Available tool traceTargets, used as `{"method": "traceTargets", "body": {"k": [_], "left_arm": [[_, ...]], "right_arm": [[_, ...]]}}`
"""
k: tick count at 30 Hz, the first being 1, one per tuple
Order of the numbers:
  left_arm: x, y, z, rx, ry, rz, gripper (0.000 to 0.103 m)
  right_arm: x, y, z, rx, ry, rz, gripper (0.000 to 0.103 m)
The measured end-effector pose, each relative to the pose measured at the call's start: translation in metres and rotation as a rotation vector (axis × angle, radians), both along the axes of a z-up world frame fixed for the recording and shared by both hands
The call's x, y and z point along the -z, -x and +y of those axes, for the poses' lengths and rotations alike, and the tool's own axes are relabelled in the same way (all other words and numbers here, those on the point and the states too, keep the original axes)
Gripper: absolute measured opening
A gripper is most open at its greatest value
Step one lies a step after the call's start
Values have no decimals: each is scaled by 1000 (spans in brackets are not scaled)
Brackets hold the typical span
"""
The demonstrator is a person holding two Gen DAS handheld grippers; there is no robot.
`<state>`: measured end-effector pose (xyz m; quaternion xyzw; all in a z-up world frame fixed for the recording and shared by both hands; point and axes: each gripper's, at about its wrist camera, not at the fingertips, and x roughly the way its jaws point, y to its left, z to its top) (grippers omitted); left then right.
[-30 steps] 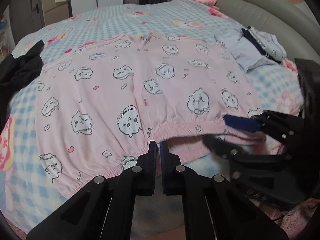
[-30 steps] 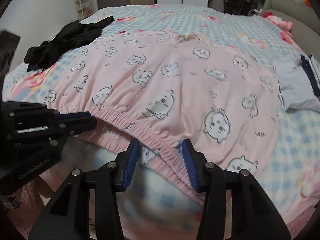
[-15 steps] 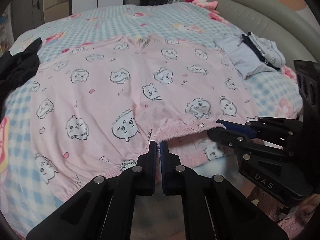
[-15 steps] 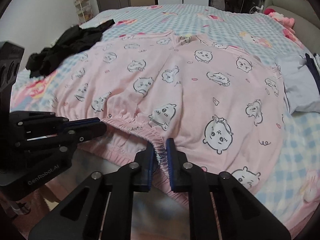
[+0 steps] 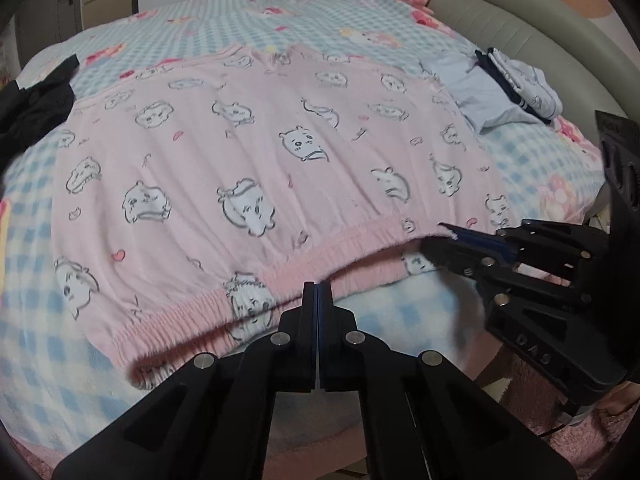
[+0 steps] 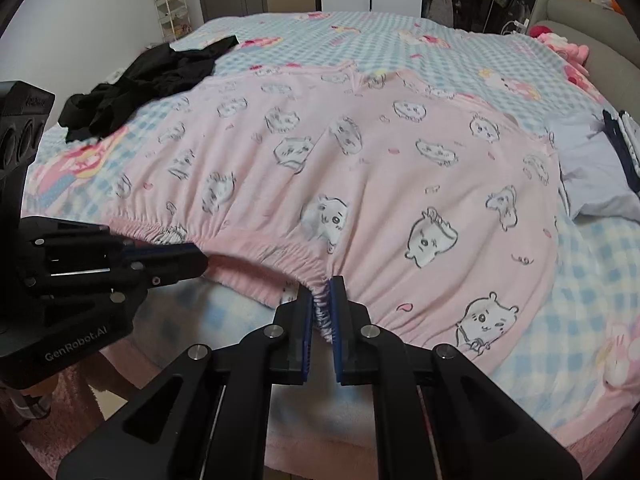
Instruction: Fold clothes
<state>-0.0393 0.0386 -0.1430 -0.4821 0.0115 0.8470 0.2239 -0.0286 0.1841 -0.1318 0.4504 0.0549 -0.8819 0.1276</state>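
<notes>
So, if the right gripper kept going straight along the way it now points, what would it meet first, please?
The right gripper is already shut on the gathered waistband of the pink pyjama bottoms. Straight on it would likely push into that cloth and the checked bedspread beneath; depth is hard to judge.

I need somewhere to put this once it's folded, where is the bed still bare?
The far checkered bedspread beyond the pink pyjama shorts is bare. The left is crowded by black clothes, the right by a pale blue folded pile.
</notes>
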Motion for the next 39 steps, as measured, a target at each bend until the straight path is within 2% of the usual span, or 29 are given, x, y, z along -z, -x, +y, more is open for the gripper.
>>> {"method": "traceTargets", "body": {"k": [2, 4, 6, 9, 12, 13, 14, 15, 16, 17, 20, 21, 25, 32, 35, 37, 39], "left_arm": [[7, 0, -3, -16, 0, -26, 0], [9, 1, -11, -29, -46, -54, 1], [5, 1, -22, -47, -123, -67, 1], [-6, -1, -35, -74, -179, -31, 2], [-8, 1, -41, -91, -269, -58, 5], [-7, 1, -39, -86, -278, -66, 6], [-7, 2, -38, -81, -287, -73, 9], [-7, 2, -36, -76, -296, -81, 19], [-2, 4, -34, -82, -303, -109, 38], [2, 6, -32, -89, -310, -137, 43], [11, 9, -27, -131, -316, -163, 41], [10, 8, -23, -123, -285, -143, 41], [-8, -3, 5, -97, -50, 1, 41], [-23, -10, 6, -200, 173, 125, 43], [-11, 1, -3, -202, 189, 90, 45], [1, 11, -4, -159, 147, 32, 53], [11, 20, -1, -109, 159, 16, 53]], "right_arm": [[1, -2, 3, 5, 4, 0, 7], [0, -4, 3, 3, -4, 5, 7], [-4, -7, 3, -7, -10, 21, 7], [-6, -9, 4, -3, 2, 40, 8], [-4, -7, 7, 5, 27, 36, 11], [-4, -7, 7, 9, 33, 35, 12], [-4, -6, 8, 10, 38, 36, 12], [-4, -6, 8, 11, 43, 36, 12], [-4, -6, 9, 15, 50, 36, 12], [-4, -6, 10, 18, 60, 34, 12], [-5, -5, 12, 26, 71, 31, 12], [-6, -5, 13, 27, 70, 32, 12], [-9, -3, 16, 37, 90, 33, 12], [-14, 1, 26, 76, 142, 37, 12], [-11, 2, 29, 78, 170, 26, 12], [-8, 5, 30, 73, 176, 15, 12], [-6, 5, 30, 70, 178, 11, 12]]}}
